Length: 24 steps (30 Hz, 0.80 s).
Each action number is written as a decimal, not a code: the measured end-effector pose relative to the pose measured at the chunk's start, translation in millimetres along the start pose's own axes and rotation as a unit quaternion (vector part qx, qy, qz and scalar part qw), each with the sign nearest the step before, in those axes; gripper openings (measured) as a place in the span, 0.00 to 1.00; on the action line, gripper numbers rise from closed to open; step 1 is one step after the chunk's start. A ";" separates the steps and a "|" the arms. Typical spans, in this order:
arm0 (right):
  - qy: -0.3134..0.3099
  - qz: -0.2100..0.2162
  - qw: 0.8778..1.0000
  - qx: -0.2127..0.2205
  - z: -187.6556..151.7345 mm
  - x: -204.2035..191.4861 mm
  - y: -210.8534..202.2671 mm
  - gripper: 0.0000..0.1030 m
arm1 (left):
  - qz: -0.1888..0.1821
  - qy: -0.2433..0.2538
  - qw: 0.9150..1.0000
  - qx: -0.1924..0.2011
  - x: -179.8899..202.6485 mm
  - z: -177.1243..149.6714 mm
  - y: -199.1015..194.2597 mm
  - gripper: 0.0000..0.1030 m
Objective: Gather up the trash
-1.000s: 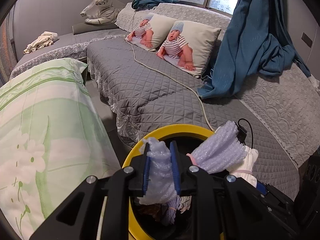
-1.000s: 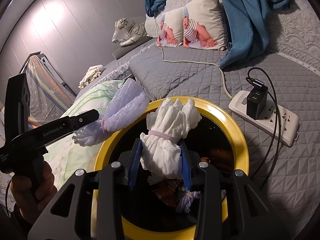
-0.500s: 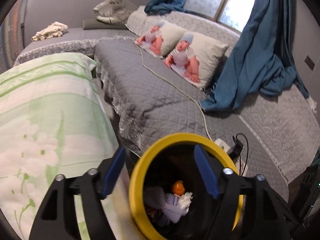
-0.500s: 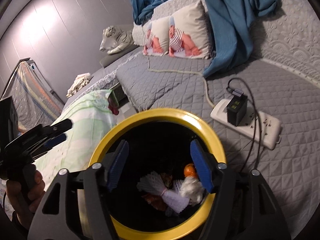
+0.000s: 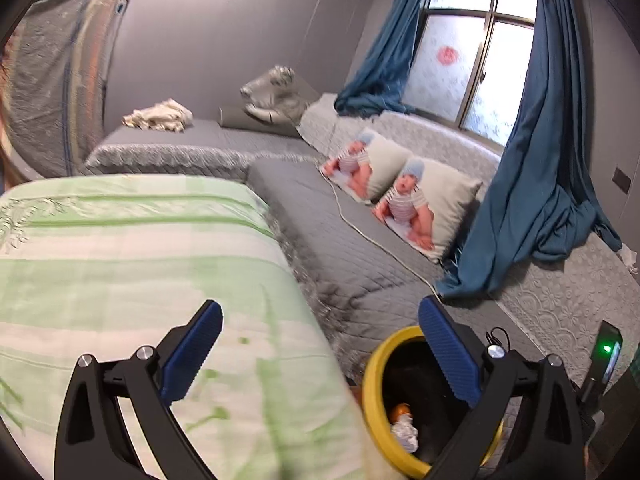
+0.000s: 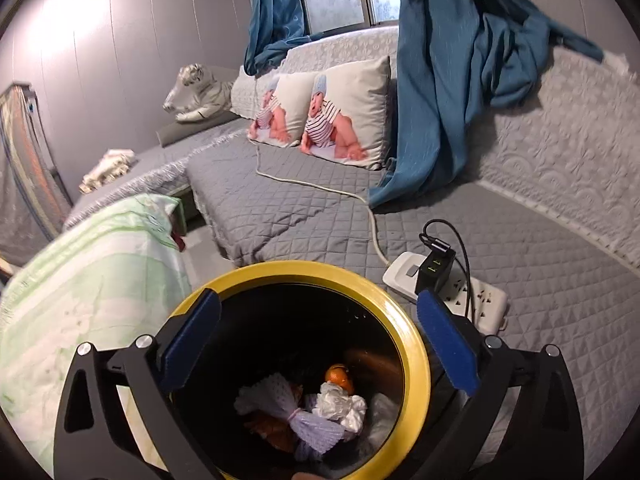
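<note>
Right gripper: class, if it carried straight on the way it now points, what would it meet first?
Probably the yellow-rimmed bin: the open right gripper frames its mouth, so it would likely enter and reach the trash bundles inside. Depth is unclear.

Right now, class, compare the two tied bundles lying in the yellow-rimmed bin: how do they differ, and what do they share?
The purple bundle is lavender with a netted, foam-like texture; the white bundle is plain, crinkled white. The purple bundle lies stretched out and flared at its ends; the white bundle sits compact, beside the orange. Both lie touching at the bottom of the bin, free of either gripper.
</note>
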State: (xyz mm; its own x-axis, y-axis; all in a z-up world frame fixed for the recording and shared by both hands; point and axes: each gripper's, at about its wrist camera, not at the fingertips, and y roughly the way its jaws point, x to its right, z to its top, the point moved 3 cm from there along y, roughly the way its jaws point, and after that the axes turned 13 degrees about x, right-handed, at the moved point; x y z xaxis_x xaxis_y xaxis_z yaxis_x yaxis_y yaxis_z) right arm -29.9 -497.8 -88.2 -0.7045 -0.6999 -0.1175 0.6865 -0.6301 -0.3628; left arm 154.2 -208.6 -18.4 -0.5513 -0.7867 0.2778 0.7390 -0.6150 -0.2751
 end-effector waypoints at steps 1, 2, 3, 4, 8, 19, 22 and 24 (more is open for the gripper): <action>-0.004 0.006 1.000 0.005 -0.5 -6.5 -2.1 0.92 | 0.004 0.007 1.000 0.010 -10.0 5.0 -12.9 0.92; -0.008 0.025 1.000 0.010 -1.2 -17.7 -7.1 0.92 | 0.011 0.011 1.000 0.020 -18.2 8.9 -24.0 0.92; -0.013 0.040 0.999 0.010 -1.6 -26.9 -10.1 0.92 | 0.023 0.013 0.999 0.035 -29.3 13.2 -38.6 0.92; -0.024 0.057 0.998 0.006 -3.1 -41.0 -14.5 0.92 | 0.033 0.013 0.998 0.047 -38.2 16.9 -50.9 0.92; -0.054 0.125 0.990 0.017 -5.5 -90.9 -38.1 0.92 | 0.093 0.016 0.991 0.095 -73.7 24.8 -97.8 0.92; -0.084 0.235 0.966 0.072 -7.0 -189.9 -128.9 0.92 | 0.204 0.018 0.972 0.113 -120.6 13.5 -184.0 0.92; -0.095 0.236 0.963 0.084 -12.2 -197.4 -146.9 0.92 | 0.225 0.018 0.966 0.128 -120.8 5.6 -206.1 0.92; -0.094 0.242 0.962 0.086 -16.3 -196.6 -154.8 0.92 | 0.238 0.028 0.961 0.139 -117.5 -0.6 -219.1 0.92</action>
State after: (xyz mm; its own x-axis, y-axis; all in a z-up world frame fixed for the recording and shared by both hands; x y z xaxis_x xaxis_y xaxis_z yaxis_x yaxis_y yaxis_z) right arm -0.6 -257.2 -24.0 -0.2612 -0.9634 -0.0600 0.9569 -0.2503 -0.1474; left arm 56.8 18.6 8.7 -0.1386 -0.9819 0.1292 0.9832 -0.1521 -0.1008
